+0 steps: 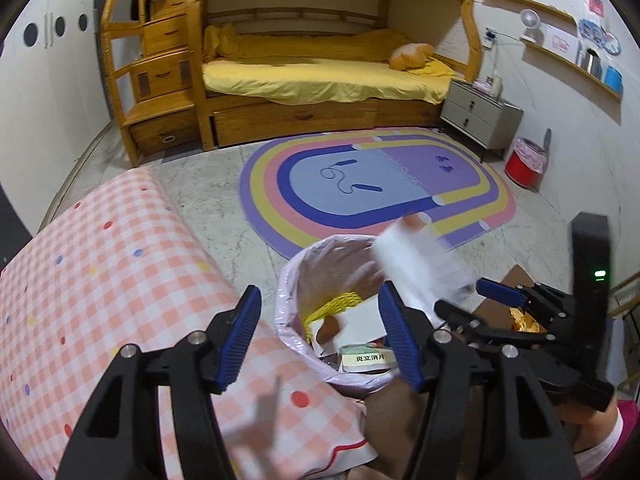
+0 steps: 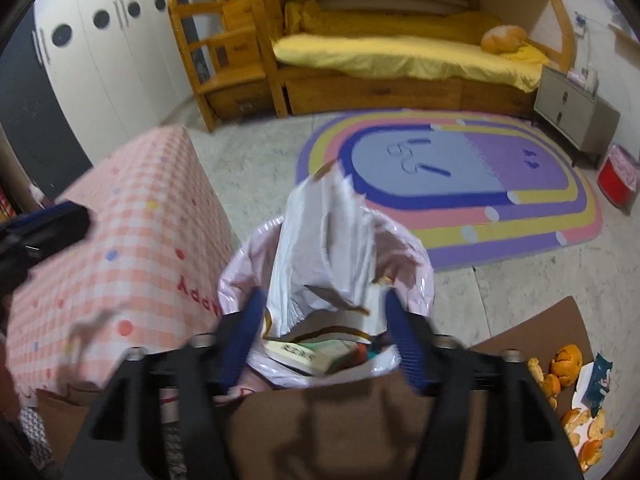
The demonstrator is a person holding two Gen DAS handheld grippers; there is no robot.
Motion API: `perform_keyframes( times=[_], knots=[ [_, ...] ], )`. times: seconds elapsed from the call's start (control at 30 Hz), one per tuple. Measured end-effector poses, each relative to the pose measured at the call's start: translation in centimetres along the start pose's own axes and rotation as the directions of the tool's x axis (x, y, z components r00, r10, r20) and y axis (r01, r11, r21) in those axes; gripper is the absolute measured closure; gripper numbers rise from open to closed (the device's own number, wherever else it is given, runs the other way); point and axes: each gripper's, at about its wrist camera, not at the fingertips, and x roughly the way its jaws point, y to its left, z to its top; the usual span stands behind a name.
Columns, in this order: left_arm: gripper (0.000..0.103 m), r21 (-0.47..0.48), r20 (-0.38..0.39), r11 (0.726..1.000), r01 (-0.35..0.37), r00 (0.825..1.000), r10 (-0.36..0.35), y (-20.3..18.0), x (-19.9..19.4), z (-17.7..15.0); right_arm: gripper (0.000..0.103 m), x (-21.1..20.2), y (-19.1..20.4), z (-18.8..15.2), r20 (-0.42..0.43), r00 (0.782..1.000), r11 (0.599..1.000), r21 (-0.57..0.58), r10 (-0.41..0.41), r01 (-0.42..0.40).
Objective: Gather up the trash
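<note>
Trash is dropping into the lined bin (image 2: 416,276) right now: a white plastic bag (image 2: 324,248) is hanging blurred over the bin's mouth, just beyond your right gripper (image 2: 324,340), whose tongs are standing apart with nothing pressed between them. Your left gripper (image 1: 320,336) is hovering over the near rim, also spread wide and empty. Inside the bin, a small carton (image 1: 366,360) and yellow scrap are already lying. You are finishing a release, I judge. More is waiting: orange peels (image 2: 568,364) and a wrapper are sitting at the right edge of the brown surface (image 2: 340,420). Next you are needing to swing right and pinch those peels.
</note>
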Motion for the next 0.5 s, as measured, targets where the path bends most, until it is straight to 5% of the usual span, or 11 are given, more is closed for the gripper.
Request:
perform_keyframes(
  times=[0.17,0.5],
  knots=[
    [0.038,-0.026,-0.001,0.999,-0.043,0.999,0.043,1.5,-1.2,-0.9,0.034,-1.0,-0.5,-0.4,-0.019,1.000,0.999,0.047,-0.021,0.022],
    [0.025,-0.086,-0.008,0.990,-0.114,0.993,0.114,4.0,-6.0,-3.2,0.023,-9.2,1.7,-1.1,0.087,0.996,0.999,0.024,0.020,-0.022]
  ],
)
